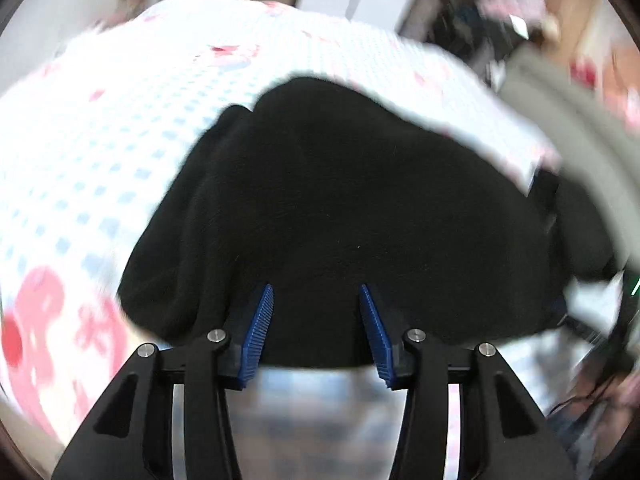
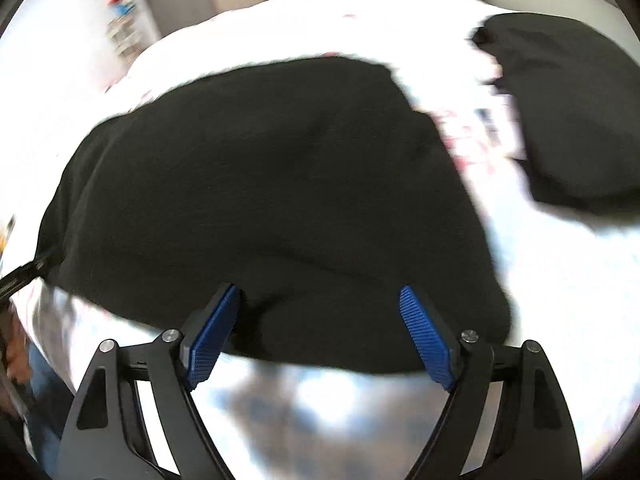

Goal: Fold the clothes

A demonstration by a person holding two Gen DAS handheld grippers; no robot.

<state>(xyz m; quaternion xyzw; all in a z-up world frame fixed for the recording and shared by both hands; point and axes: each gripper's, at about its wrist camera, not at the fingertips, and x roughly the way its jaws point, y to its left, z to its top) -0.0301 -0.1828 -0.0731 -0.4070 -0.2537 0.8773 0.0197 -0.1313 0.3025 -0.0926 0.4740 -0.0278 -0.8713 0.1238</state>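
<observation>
Blue ribbed pads [image 1: 260,332] of the left gripper [image 1: 317,300] are seen nearest the lens, spread apart over the near edge of a black garment [image 1: 340,208], with nothing clasped between the jaws. That garment is spread on a bed sheet [image 1: 100,152], white with pale blue checks and pink flower prints, and its near hem lies just under both pairs of jaws.

From the right wrist the same black garment [image 2: 260,184] is seen lying broad and mostly flat on the sheet [image 2: 560,300], with a shallow fold near its front edge. The right gripper [image 2: 320,300] is held over that edge, its jaws wide apart and released, the cloth between them ungripped. A second black garment [image 2: 572,112] lies beyond and to the right of the first, apart from it, with a strip of sheet between. Both views are blurred.
</observation>
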